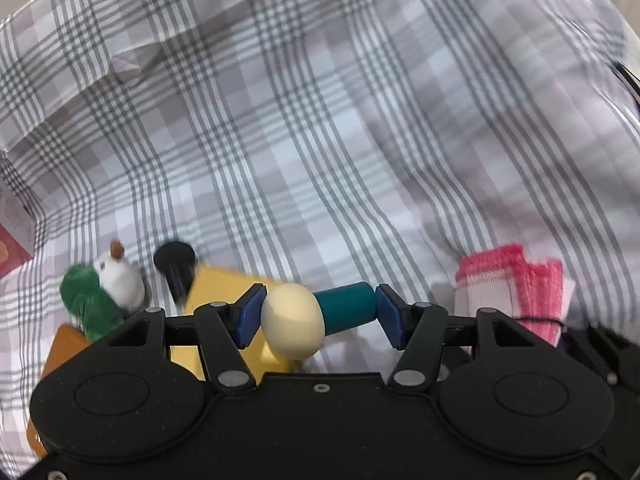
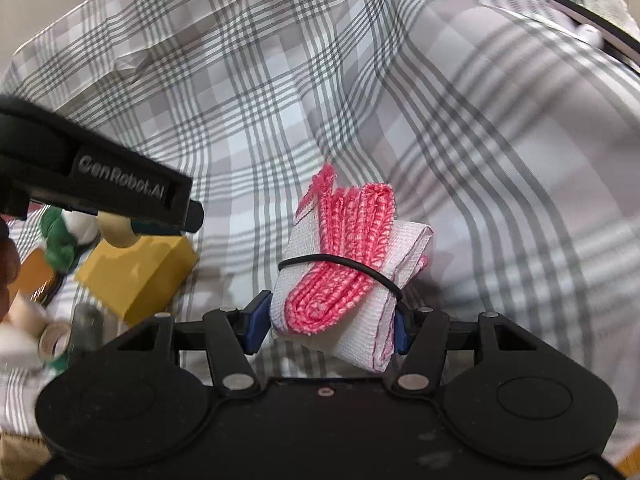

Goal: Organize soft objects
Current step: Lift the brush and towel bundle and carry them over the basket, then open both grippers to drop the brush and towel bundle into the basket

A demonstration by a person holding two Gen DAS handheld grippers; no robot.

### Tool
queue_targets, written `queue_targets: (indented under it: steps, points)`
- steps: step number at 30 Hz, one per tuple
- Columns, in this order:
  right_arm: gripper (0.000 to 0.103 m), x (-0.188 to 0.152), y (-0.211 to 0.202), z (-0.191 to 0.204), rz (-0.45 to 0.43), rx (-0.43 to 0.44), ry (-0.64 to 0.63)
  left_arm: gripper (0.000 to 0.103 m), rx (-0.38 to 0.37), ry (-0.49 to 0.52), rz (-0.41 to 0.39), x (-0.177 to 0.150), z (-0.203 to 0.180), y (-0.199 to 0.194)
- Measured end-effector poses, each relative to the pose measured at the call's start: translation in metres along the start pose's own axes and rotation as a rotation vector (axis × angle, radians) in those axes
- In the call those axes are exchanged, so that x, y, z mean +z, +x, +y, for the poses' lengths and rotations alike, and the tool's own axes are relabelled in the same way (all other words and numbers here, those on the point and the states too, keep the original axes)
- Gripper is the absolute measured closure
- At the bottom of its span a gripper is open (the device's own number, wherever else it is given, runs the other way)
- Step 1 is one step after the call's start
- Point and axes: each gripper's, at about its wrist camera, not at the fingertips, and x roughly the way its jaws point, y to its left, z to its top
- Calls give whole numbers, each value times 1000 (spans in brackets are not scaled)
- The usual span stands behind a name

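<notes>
My left gripper (image 1: 318, 316) is shut on a small toy figure (image 1: 320, 314) with a cream egg-shaped head and a teal cylinder body, gripped end to end between the blue pads. My right gripper (image 2: 328, 326) is shut on a folded pink-and-white cloth bundle (image 2: 344, 272) bound by a black rubber band. The same bundle (image 1: 516, 292) shows at the right edge of the left wrist view. Both are held above a grey plaid sheet (image 1: 320, 120). On the sheet to the left lies a green-and-white plush toy (image 1: 100, 296).
Beside the plush are a black mushroom-shaped piece (image 1: 176, 264), a yellow block (image 1: 224, 292), an orange flat piece (image 1: 64, 348) and a red box (image 1: 12, 248). A tape roll (image 2: 54, 340) lies lower left in the right wrist view. A black cable (image 2: 592, 12) runs top right.
</notes>
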Motion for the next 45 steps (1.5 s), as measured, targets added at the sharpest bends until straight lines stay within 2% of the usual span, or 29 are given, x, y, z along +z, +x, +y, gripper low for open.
queue_targets:
  steps: [7,16,21,28,33,37,45]
  points:
    - [46,-27,-39,-8,13,22,-31,47,-9,21,22,-48,7,-41]
    - [46,-61,-89,6,17,93,-96,46,63,-10,-4,-114,24,-108]
    - [46,-75,-117,20,9,147,-140,46,113,-65,9,-149,37,-127]
    - [46,-87,-142,41,24,219,-203,46,130,-197,71,-192,57,-136]
    - [46,-99,-157,53,49,264,-238,46,158,-252,99,-214,63,-135]
    - [46,-108,-165,60,60,300,-270,46,194,-278,112,-227,66,-137]
    - [45,-122,-175,72,80,351,-324,45,208,-293,139,-243,68,-139]
